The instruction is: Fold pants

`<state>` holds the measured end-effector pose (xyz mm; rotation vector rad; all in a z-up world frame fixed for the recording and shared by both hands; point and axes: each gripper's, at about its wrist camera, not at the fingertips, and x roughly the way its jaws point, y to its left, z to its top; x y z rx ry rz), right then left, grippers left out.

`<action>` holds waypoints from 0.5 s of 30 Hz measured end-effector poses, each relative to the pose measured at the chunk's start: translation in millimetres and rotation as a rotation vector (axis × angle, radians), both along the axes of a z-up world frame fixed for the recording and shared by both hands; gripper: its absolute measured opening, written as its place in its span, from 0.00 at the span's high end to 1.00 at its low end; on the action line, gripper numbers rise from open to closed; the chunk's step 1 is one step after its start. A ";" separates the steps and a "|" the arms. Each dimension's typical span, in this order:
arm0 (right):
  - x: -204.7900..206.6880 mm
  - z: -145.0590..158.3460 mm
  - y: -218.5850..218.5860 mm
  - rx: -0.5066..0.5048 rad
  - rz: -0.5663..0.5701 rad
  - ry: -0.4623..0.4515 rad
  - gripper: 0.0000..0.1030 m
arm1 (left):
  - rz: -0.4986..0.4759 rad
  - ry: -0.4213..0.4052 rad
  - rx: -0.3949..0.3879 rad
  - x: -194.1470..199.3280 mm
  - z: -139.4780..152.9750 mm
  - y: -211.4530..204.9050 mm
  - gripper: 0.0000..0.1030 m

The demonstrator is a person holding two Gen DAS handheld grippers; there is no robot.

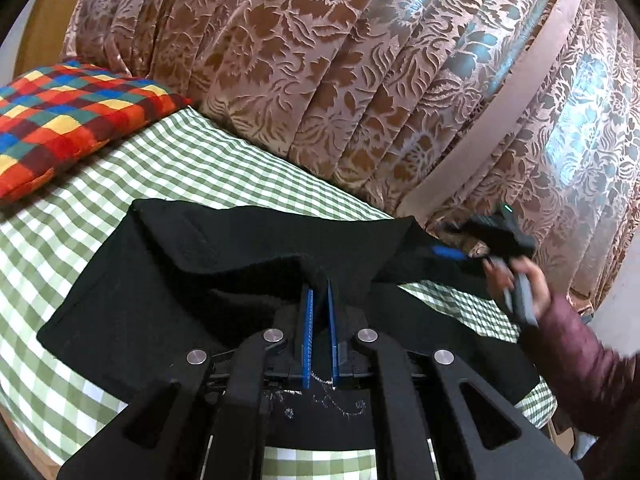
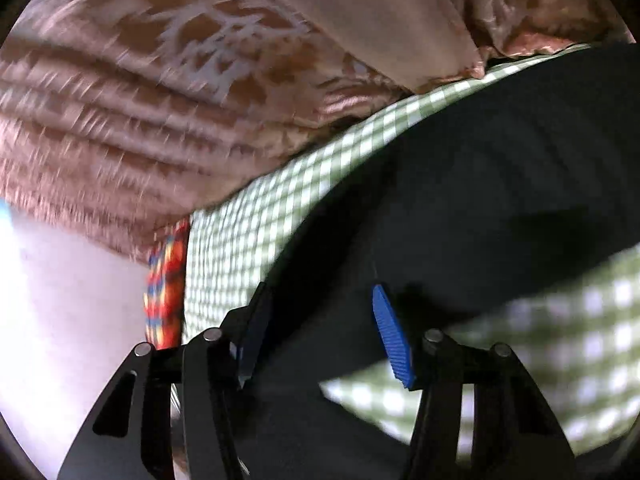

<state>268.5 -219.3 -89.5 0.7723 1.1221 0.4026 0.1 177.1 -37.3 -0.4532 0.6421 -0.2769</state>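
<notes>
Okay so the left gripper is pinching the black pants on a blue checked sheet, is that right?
Not quite. The left wrist view shows the left gripper shut on the black pants, but the sheet is green and white checked, not blue.

Left gripper (image 1: 319, 292) pinched tight on cloth; right gripper (image 2: 320, 312) with jaws parted, angled downward.

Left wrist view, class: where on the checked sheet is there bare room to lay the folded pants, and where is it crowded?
Bare checked sheet lies between the plaid cushion, the curtain and the black pants; another bare strip runs along the sheet's near left side. Crowded: the middle, covered by the pants, and the right, where the right gripper works.
</notes>
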 end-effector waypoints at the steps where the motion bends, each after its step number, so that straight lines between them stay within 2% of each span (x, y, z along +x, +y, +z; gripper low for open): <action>1: 11.8 -3.4 1.1 0.005 -0.018 0.021 0.48 | 0.000 0.000 0.000 -1.0 -0.4 1.4 0.95; 4: 46.8 -15.6 4.7 -0.024 -0.081 0.072 0.48 | -0.006 -0.004 0.007 -4.4 -0.4 5.7 0.95; 5: 53.2 -19.0 5.6 -0.036 -0.089 0.087 0.54 | -0.009 0.000 0.009 -4.6 -1.0 7.1 0.95; 6: 59.7 -23.6 7.1 -0.058 -0.091 0.103 0.62 | -0.009 0.003 0.012 -4.4 -1.9 8.6 0.95; 7: 63.8 -26.8 8.9 -0.094 -0.086 0.113 0.80 | -0.002 0.011 0.019 -2.4 -3.0 10.9 0.95; 8: 65.6 -28.8 10.5 -0.134 -0.080 0.114 0.88 | 0.009 0.017 0.020 0.9 -3.9 14.3 0.95; 10: 61.4 -25.5 8.7 -0.143 -0.066 0.084 0.90 | 0.045 0.021 0.025 14.2 -2.0 23.9 0.95; 12: 56.1 -15.8 3.7 -0.127 -0.062 0.043 0.90 | 0.085 0.010 0.062 35.4 6.0 34.5 0.95; 15: 43.9 5.5 -7.5 -0.082 -0.064 -0.025 0.90 | 0.169 -0.032 0.082 83.8 27.0 60.7 0.95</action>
